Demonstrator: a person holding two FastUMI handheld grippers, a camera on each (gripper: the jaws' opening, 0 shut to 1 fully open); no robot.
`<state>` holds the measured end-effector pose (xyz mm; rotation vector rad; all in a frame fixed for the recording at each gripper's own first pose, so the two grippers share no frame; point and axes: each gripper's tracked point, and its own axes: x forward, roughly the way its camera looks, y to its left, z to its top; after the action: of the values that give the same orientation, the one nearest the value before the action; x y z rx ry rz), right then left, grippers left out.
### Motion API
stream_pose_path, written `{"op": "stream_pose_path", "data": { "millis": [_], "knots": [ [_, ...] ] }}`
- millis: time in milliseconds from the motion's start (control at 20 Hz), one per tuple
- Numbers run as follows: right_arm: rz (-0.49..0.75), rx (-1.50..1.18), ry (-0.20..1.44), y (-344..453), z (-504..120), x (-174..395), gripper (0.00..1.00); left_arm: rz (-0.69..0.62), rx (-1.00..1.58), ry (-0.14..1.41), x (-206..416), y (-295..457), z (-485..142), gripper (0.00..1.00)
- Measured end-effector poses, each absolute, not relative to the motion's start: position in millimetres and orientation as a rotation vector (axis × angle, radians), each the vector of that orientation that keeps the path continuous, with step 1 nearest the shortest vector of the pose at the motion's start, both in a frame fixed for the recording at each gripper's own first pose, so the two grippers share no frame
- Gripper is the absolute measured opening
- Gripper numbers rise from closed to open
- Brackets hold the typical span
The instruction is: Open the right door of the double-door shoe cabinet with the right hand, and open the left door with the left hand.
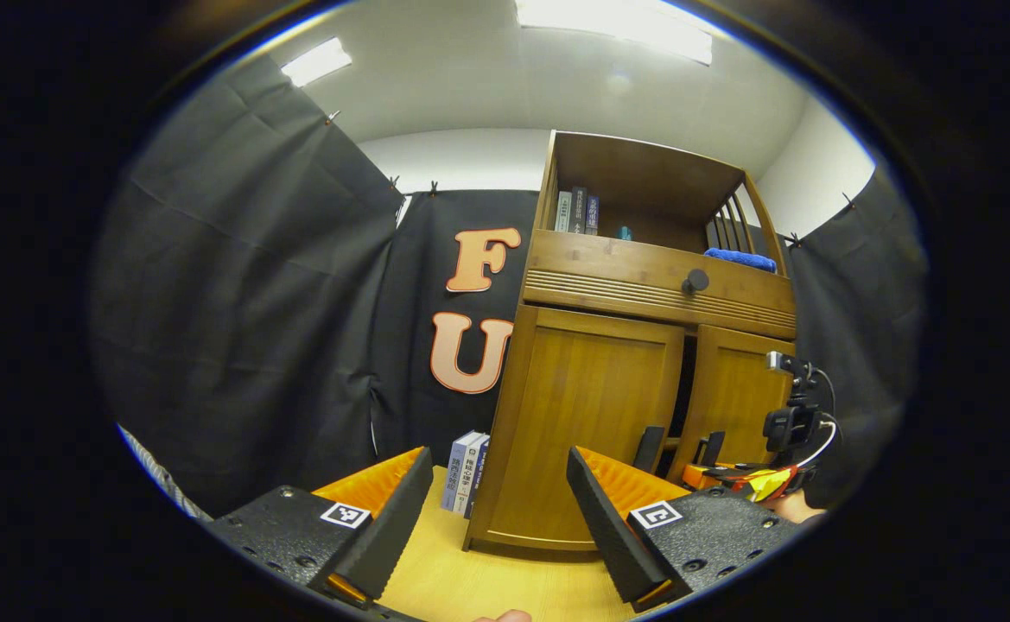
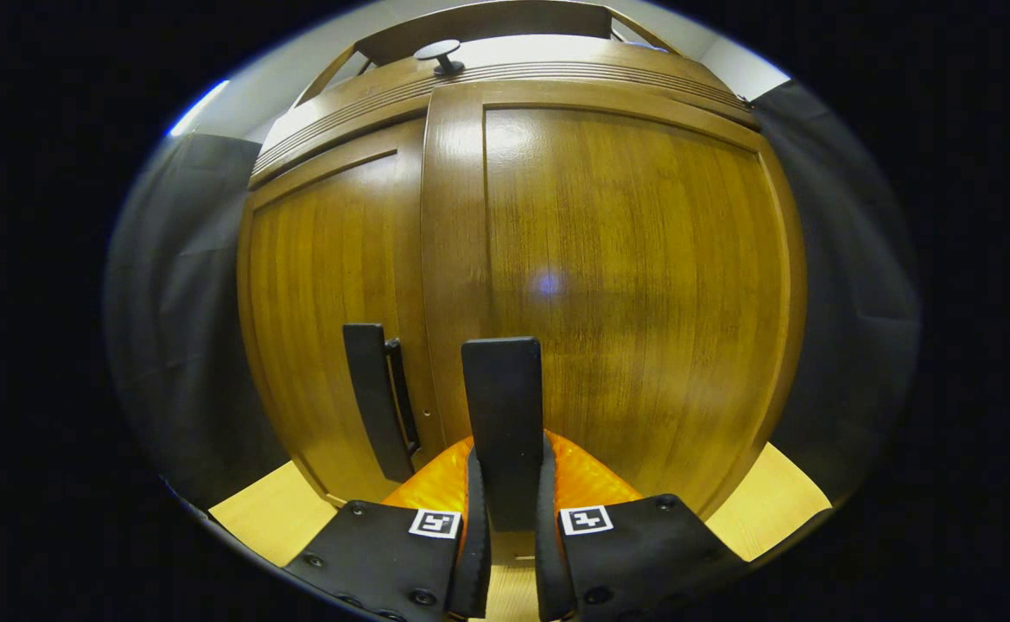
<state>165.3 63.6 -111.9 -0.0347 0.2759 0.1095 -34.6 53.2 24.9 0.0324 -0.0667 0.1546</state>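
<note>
The right gripper (image 2: 505, 518) is closed on the right door handle (image 2: 502, 406), both fingers pressing its black bar, so the first step, opening the right door (image 2: 625, 285), looks to be in hand; that door already stands slightly proud of the left door (image 2: 332, 311). Next, I judge, comes a steady pull outward along the hinge's arc. The left gripper (image 1: 496, 518) hangs wide open and empty above the counter (image 1: 470, 579), well short of the left door handle (image 2: 375, 397) on the shoe cabinet (image 1: 643, 294).
</note>
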Motion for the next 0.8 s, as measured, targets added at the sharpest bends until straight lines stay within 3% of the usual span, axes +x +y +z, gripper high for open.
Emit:
{"op": "stream_pose_path", "data": {
  "millis": [400, 450, 500, 600, 650, 800],
  "knots": [
    [0.122, -0.044, 0.275, 41, -102, 108, 0.29, 0.147, 0.052, -0.059, -38, 49, 24, 0.98],
    [0.124, -0.044, 0.275, 37, -100, 98, 0.24, 0.141, 0.053, -0.055, -38, 46, 23, 0.95],
    [0.124, -0.045, 0.274, 31, -98, 90, 0.29, 0.133, 0.055, -0.051, -38, 42, 22, 0.95],
    [0.111, -0.040, 0.265, 19, -95, 74, 0.24, 0.116, 0.059, -0.047, -38, 35, 22, 0.95],
    [0.101, -0.035, 0.259, 13, -93, 65, 0.28, 0.110, 0.061, -0.046, -38, 32, 22, 0.95],
    [0.087, -0.035, 0.258, -3, -89, 50, 0.28, 0.096, 0.060, -0.037, -37, 26, 17, 0.95]
  ]
}}
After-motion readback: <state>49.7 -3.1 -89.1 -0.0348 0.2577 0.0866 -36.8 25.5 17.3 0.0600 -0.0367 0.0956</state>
